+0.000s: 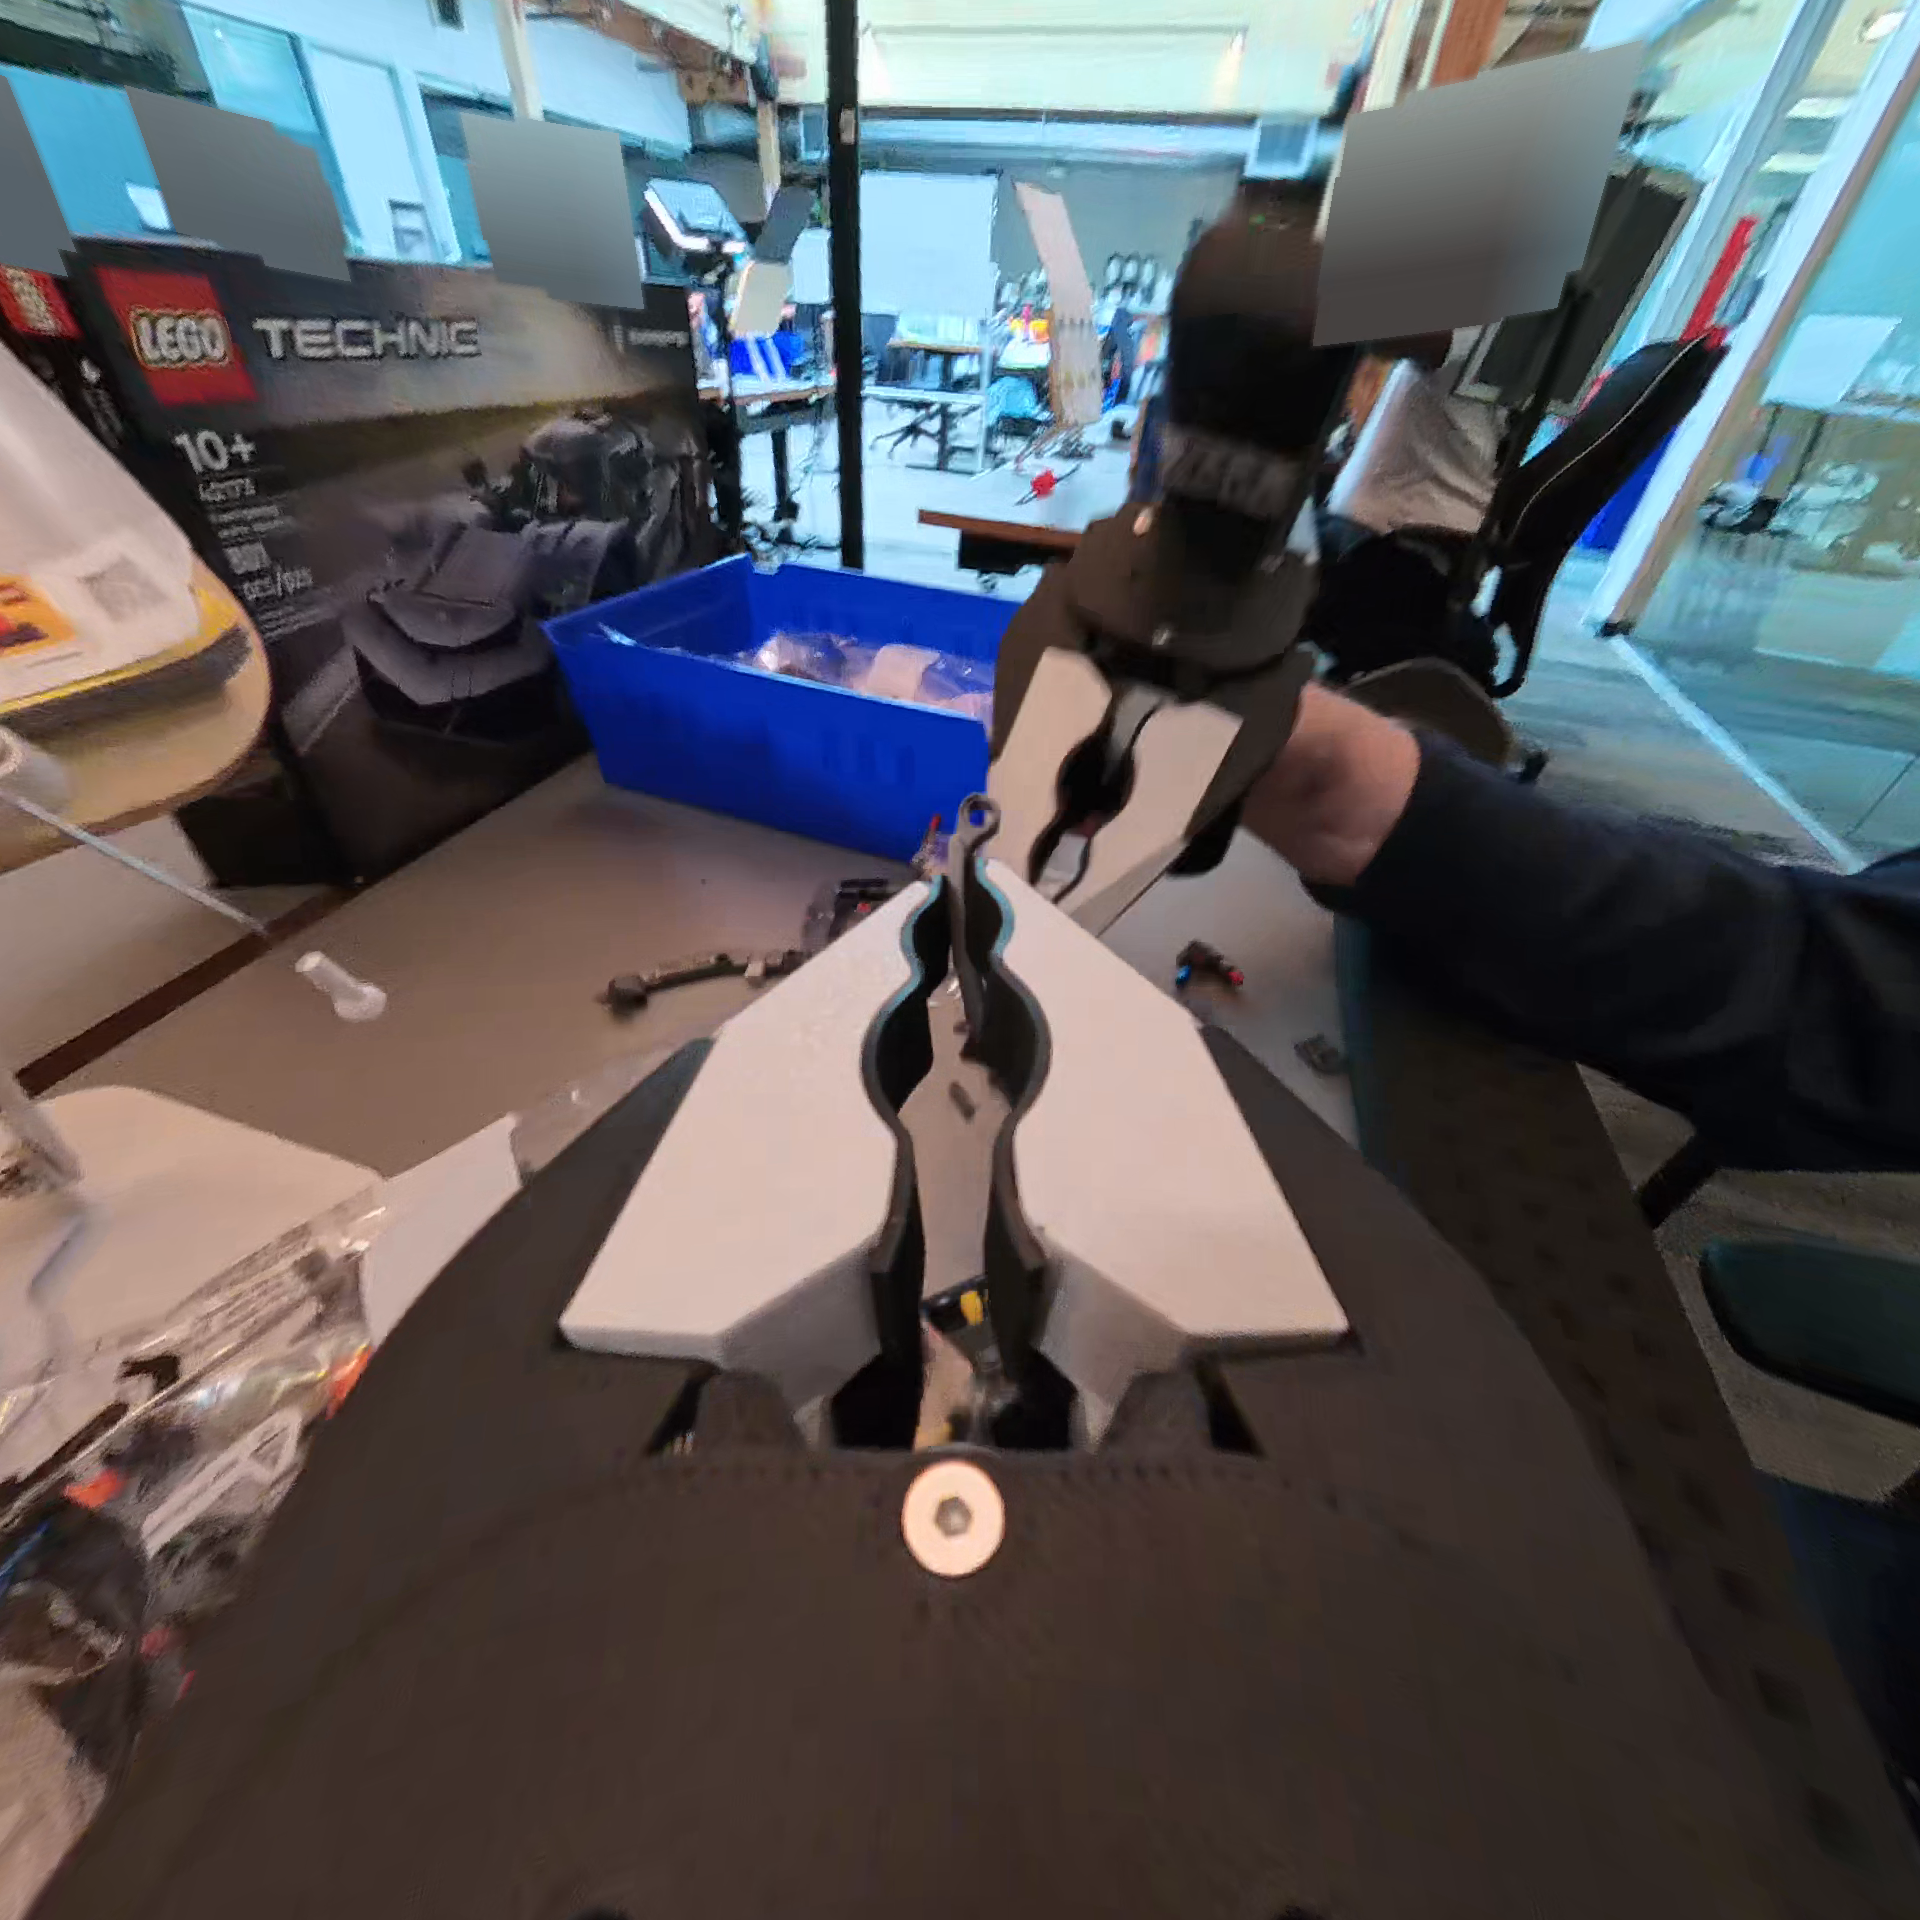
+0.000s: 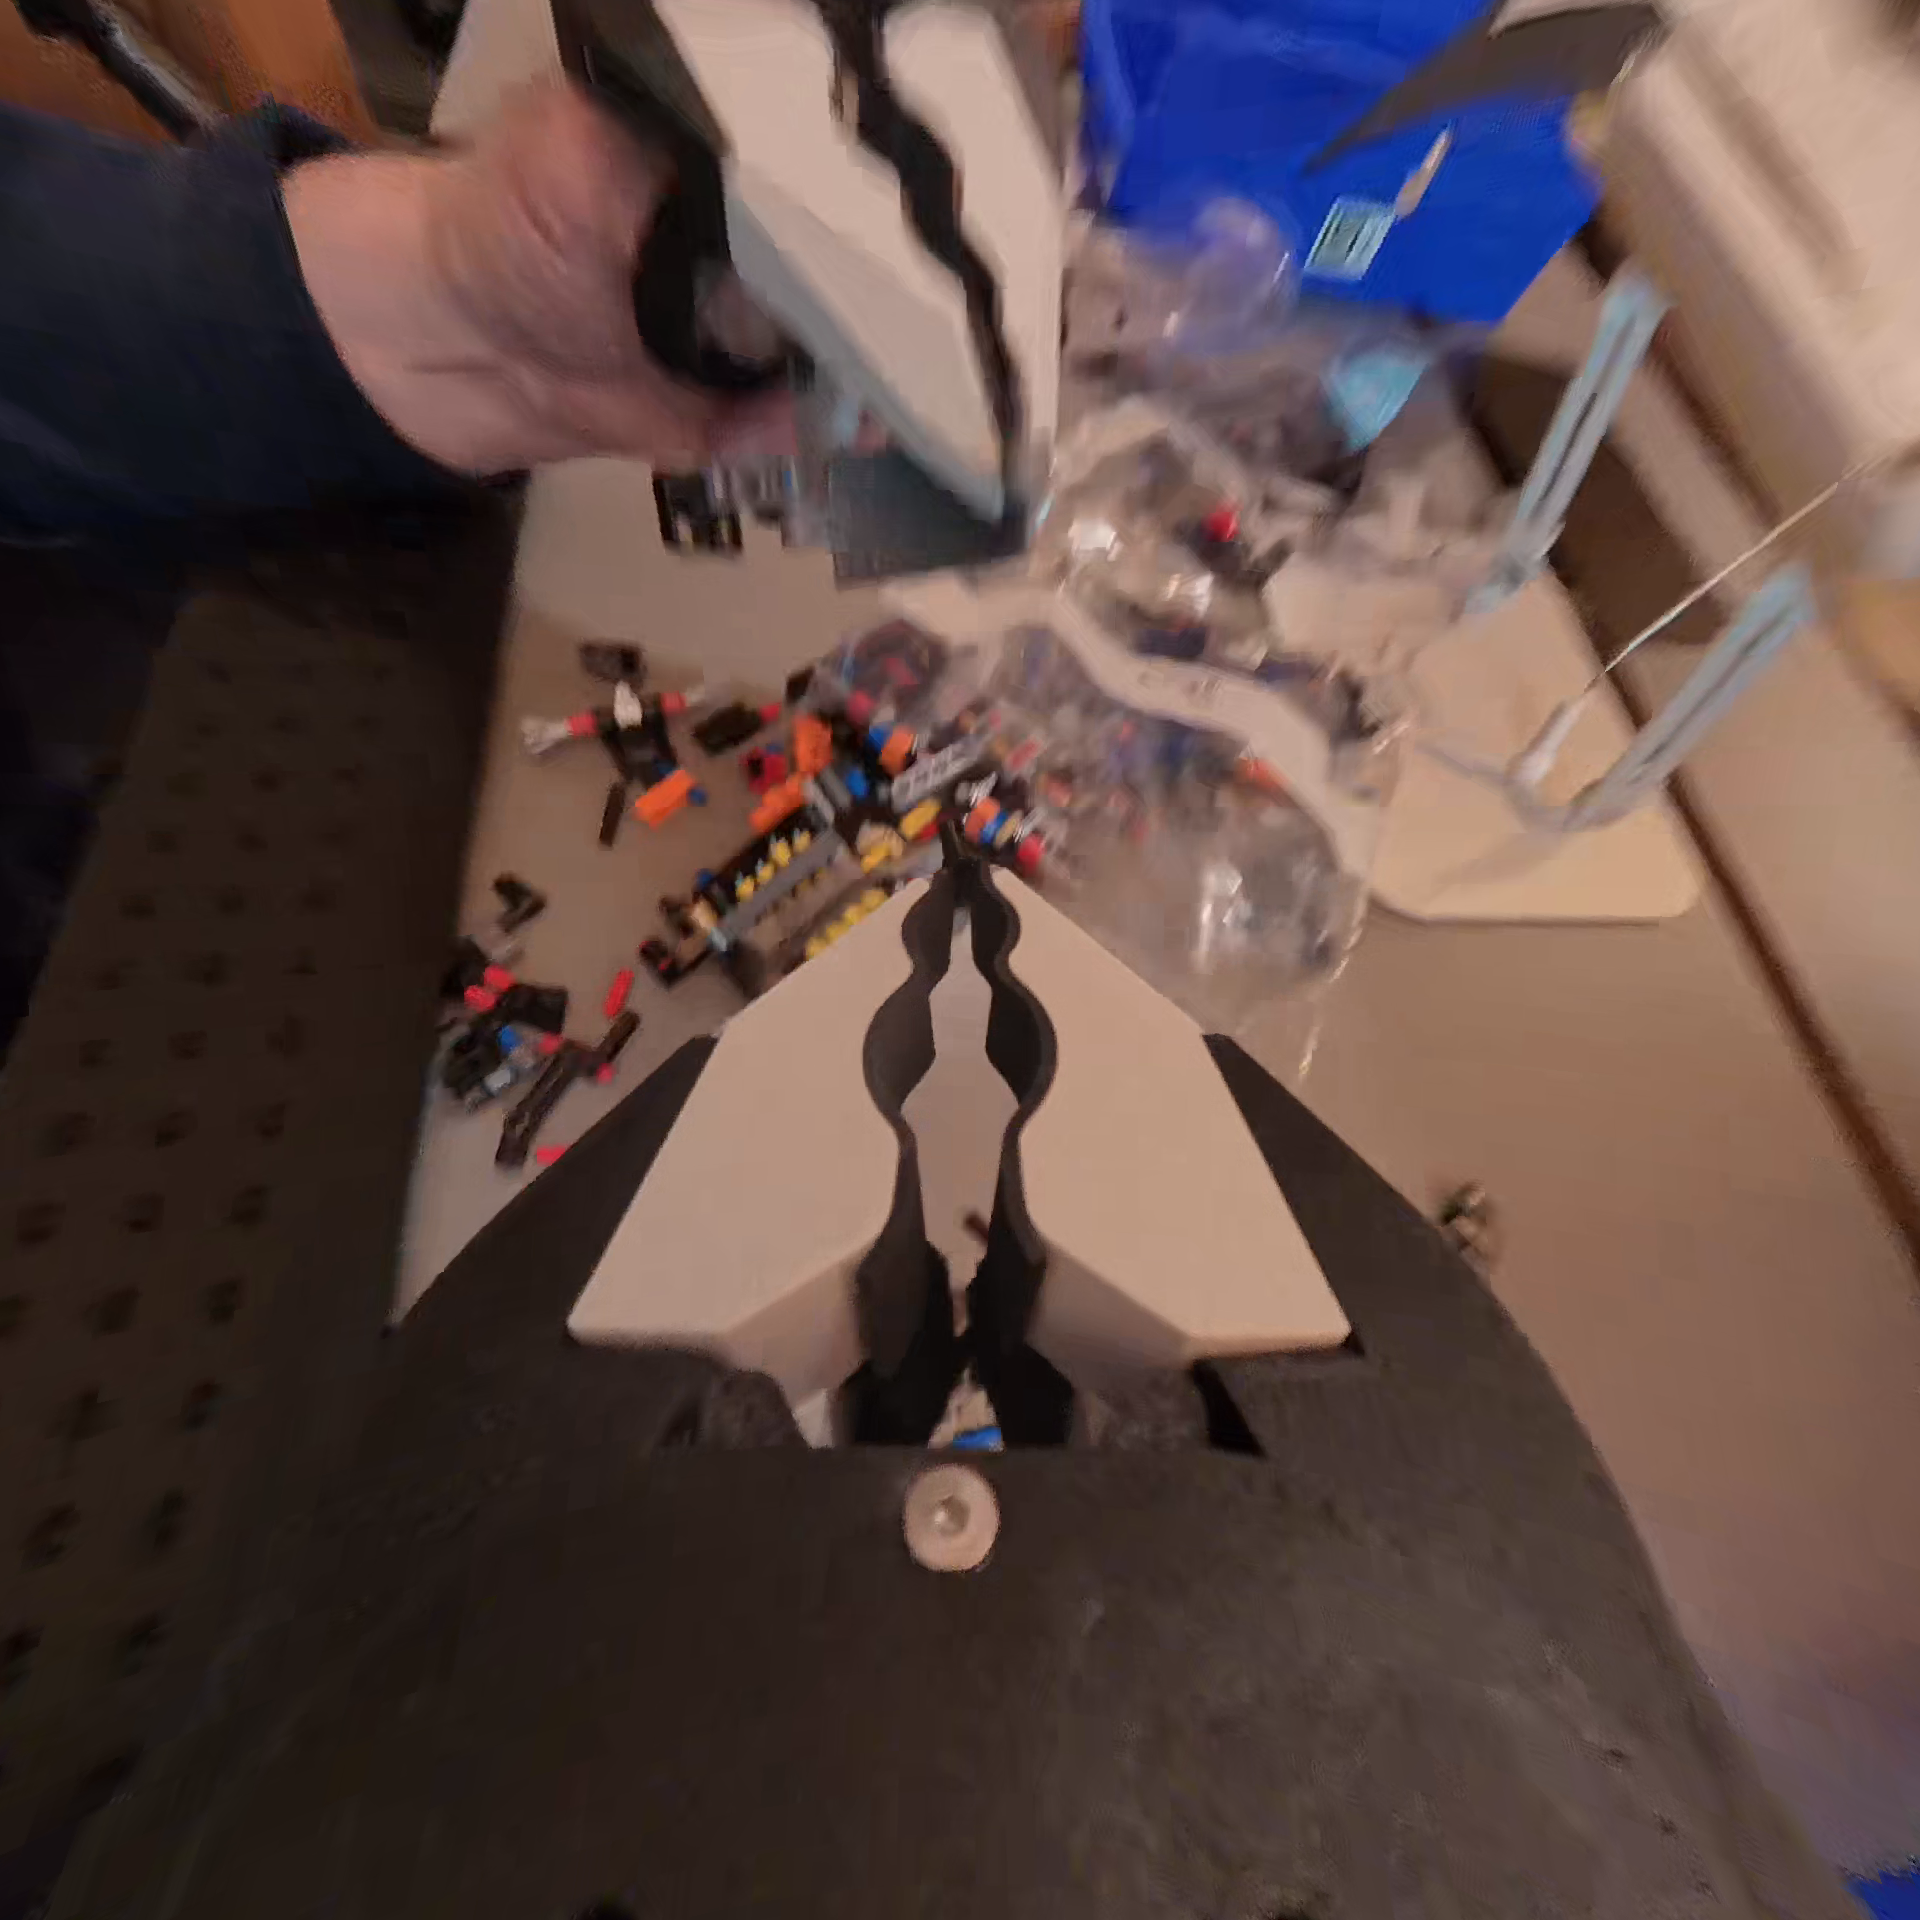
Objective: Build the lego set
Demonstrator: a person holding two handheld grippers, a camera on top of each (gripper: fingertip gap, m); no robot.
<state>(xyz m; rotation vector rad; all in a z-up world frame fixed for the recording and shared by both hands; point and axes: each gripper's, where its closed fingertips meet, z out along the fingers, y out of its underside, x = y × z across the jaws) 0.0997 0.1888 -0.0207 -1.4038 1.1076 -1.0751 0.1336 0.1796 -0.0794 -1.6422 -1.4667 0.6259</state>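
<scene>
Nearest the left wrist camera, the left gripper [image 1: 961, 894] is clenched on a thin black lego piece [image 1: 975, 914]. That piece stands nearly upright between the pale fingers, its hooked top end poking out past the fingertips.

Just beyond it, the right gripper [image 1: 1075, 842] hangs in the air, pointing down toward the left one, with a hand [image 1: 1325, 790] in a dark sleeve around its handle. Its fingers are pressed together, with something small, dark and red between them, too blurred to name. In the right wrist view its tips meet on a small dark piece [image 2: 961, 857].

Below lies a grey table [image 1: 468, 997]. Toward its far edge sits a blue bin [image 1: 769, 717] with clear bags inside, and a dark lego box [image 1: 416, 540] stands beside it at the far left. A few loose dark parts [image 1: 696, 977] lie on the table's middle.

From the right wrist camera, a partly built lego model [image 2: 810, 862] of black, grey, yellow and orange pieces rests on the table, with loose parts [image 2: 520, 1029] scattered at its near side. Clear plastic bags of parts [image 2: 1174, 665] lie just beside it, next to a white stand [image 2: 1538, 862].
</scene>
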